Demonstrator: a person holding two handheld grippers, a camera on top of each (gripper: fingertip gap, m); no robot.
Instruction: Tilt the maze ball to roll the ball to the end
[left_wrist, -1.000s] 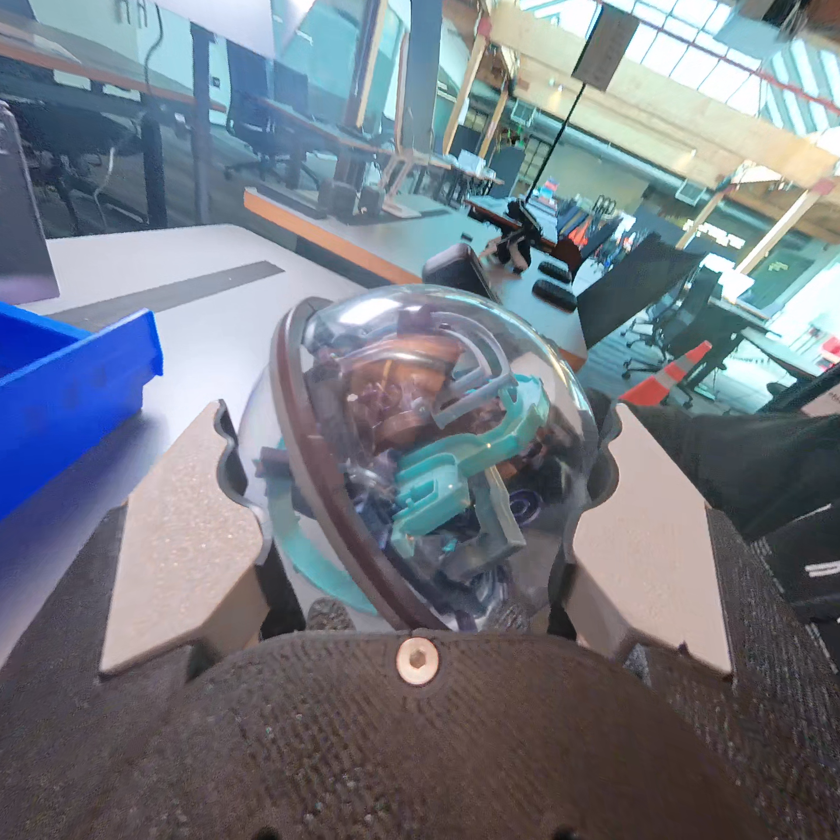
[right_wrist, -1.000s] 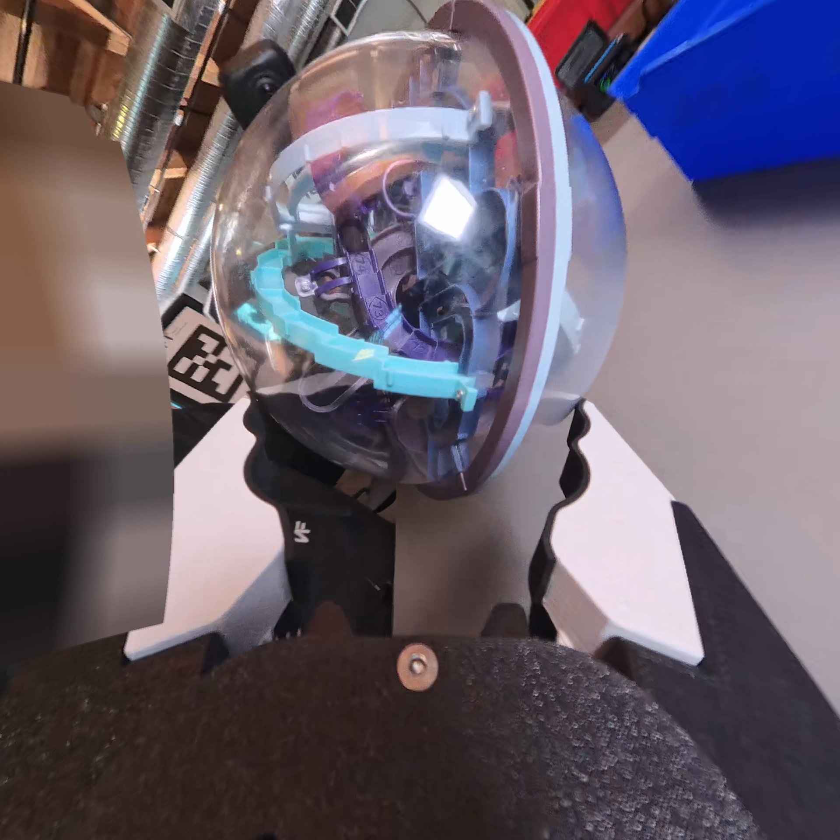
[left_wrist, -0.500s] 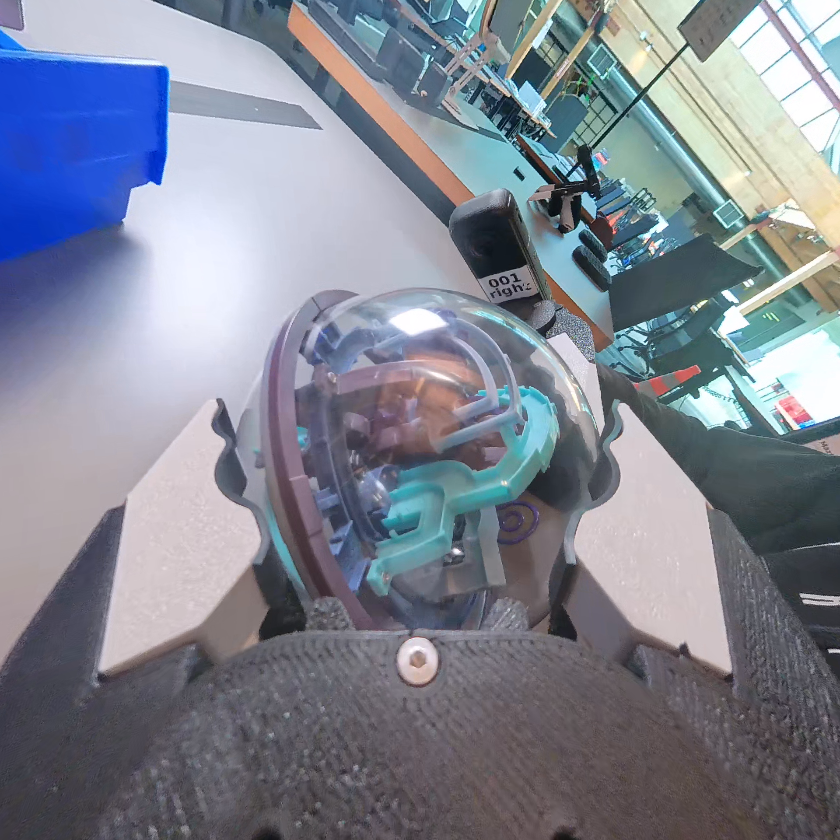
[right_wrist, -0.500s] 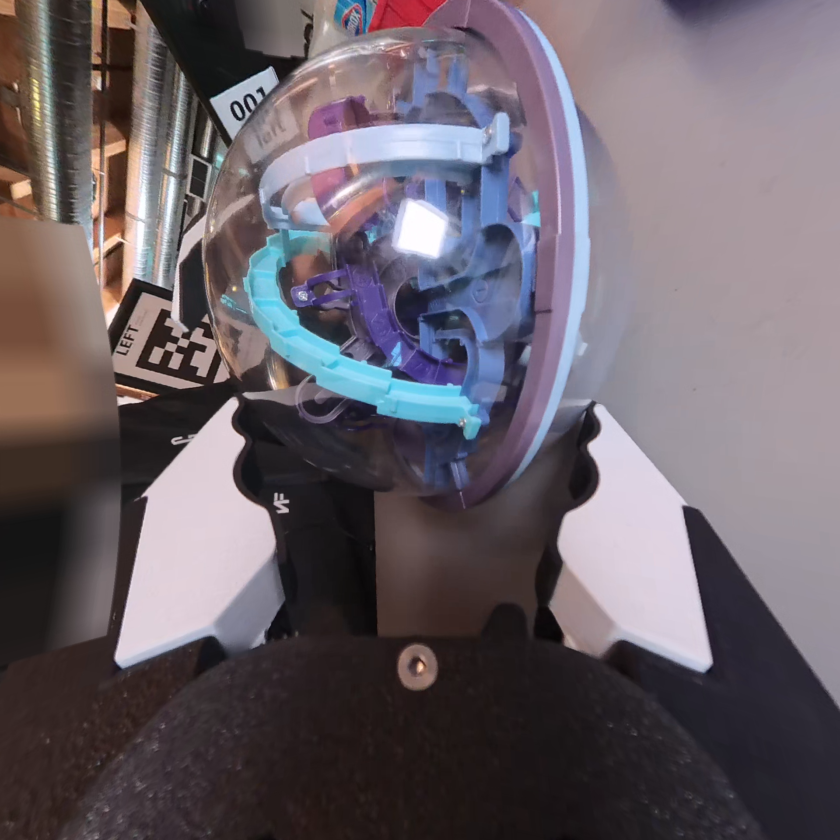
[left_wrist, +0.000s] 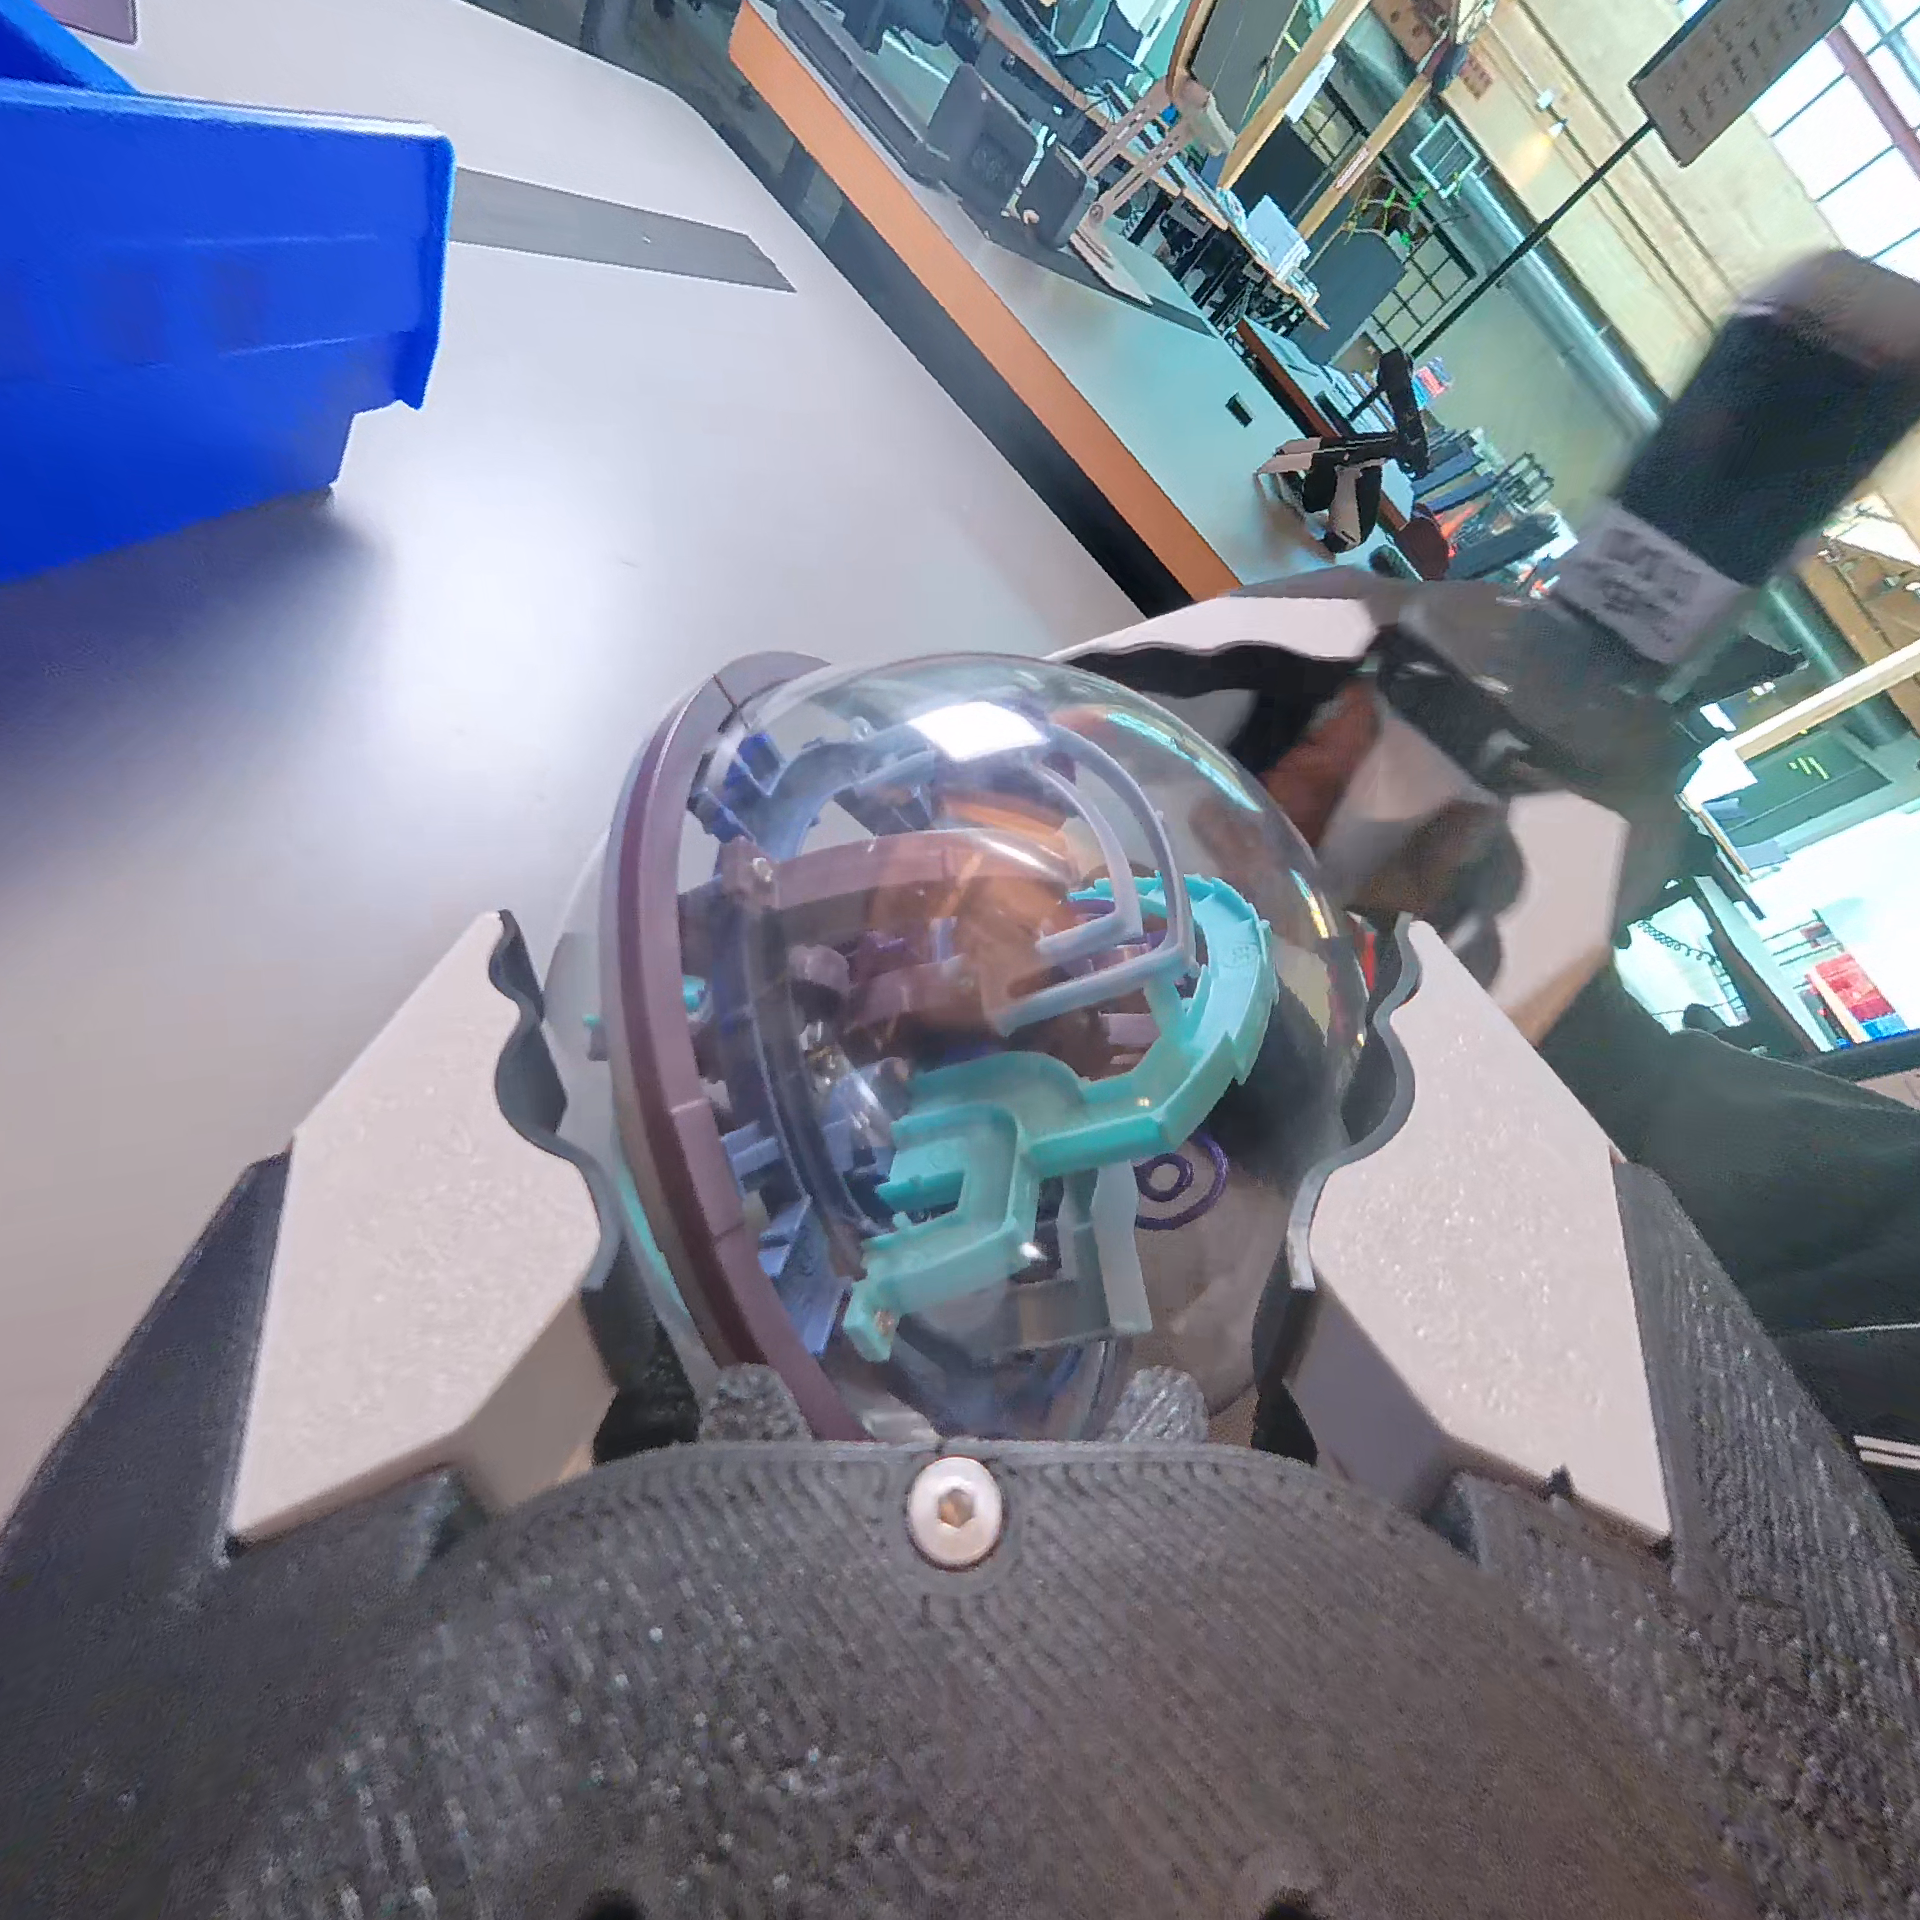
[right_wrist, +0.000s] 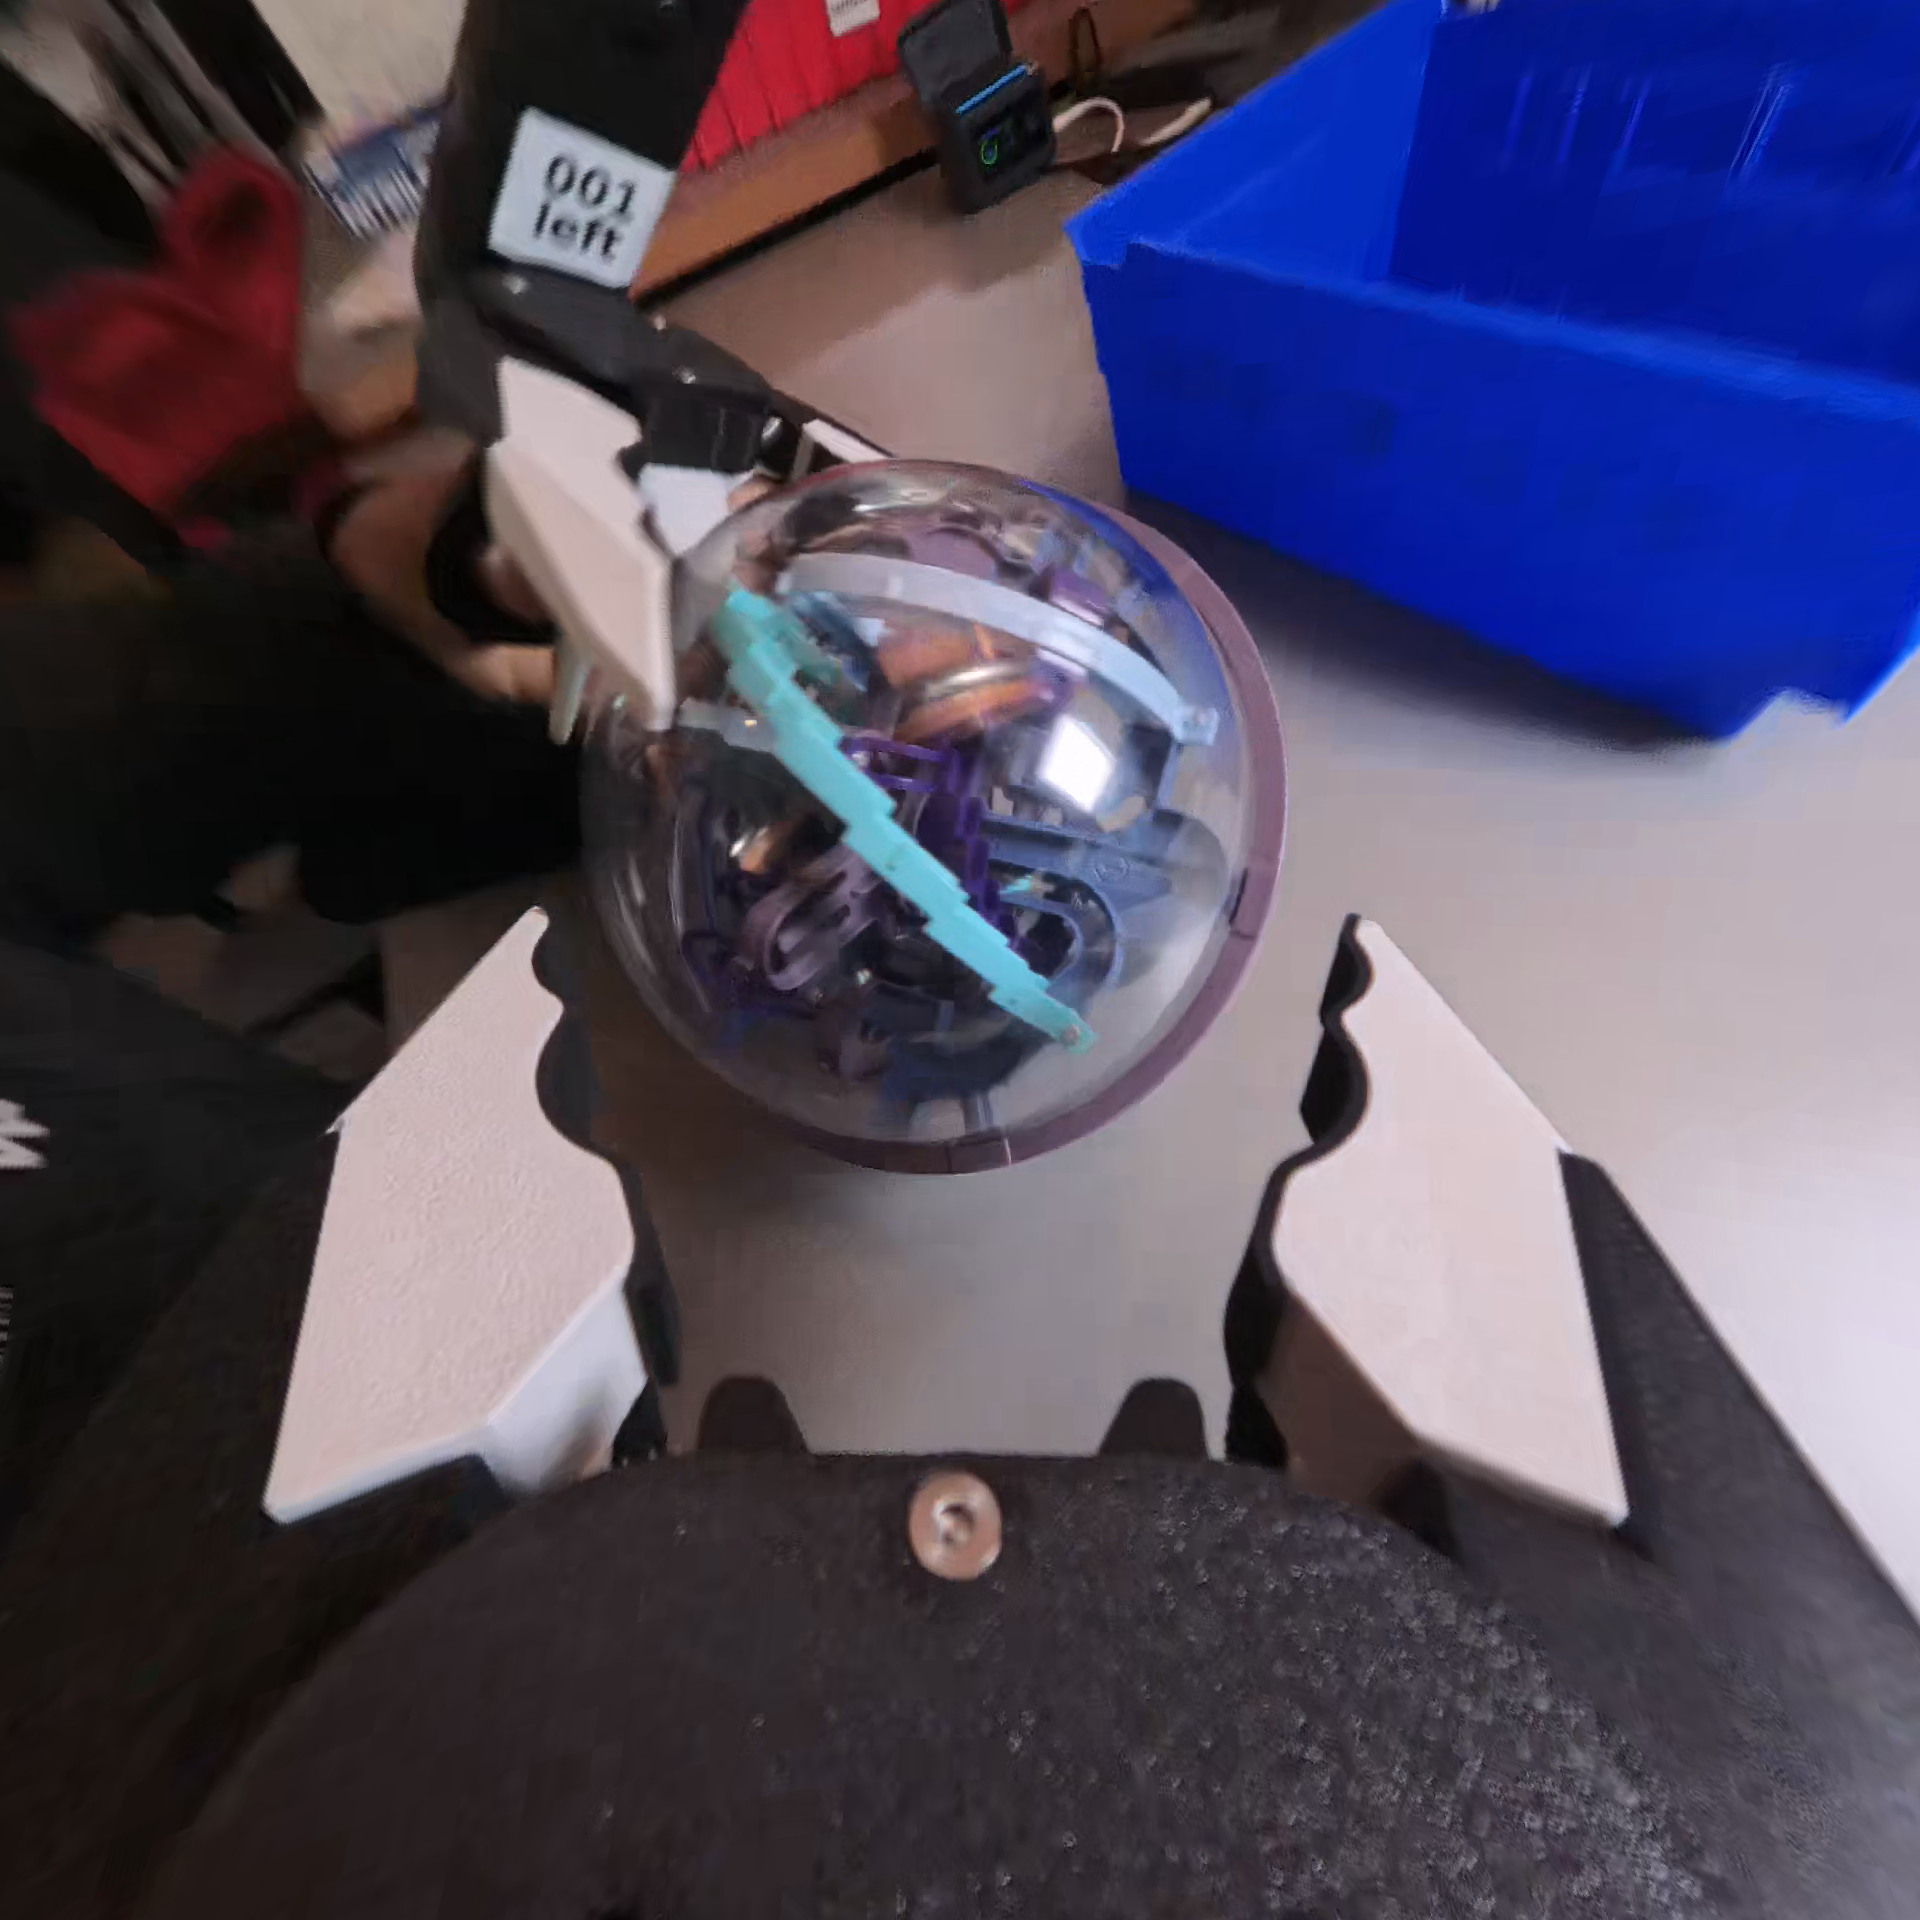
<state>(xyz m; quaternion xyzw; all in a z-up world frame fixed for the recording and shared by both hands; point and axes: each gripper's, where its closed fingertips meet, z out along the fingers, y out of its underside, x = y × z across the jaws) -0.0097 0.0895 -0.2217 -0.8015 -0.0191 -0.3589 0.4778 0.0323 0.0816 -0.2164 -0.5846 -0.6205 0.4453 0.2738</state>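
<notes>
The maze ball (left_wrist: 966, 1039) is a clear sphere with a purple rim and teal, blue and purple tracks inside. My left gripper (left_wrist: 956, 935) is shut on it, with both pads pressed to its sides, and holds it above the grey table (left_wrist: 623, 520). In the right wrist view the ball (right_wrist: 925, 821) hangs ahead of my right gripper (right_wrist: 945, 930), whose fingers stand open with a gap on each side. The left gripper (right_wrist: 592, 551) grips the ball from the upper left there. The right gripper (left_wrist: 1455, 727) shows blurred behind the ball in the left wrist view. I cannot make out the small ball inside.
A blue bin (left_wrist: 197, 301) stands on the table to the left; in the right wrist view it (right_wrist: 1538, 395) is at the upper right. A person's dark sleeve (left_wrist: 1714, 1164) is at the right. A dark device (right_wrist: 987, 135) sits at the far table edge.
My right gripper, close around the ball before, has drawn back and let go of it. My left gripper keeps its hold and has turned the ball.
</notes>
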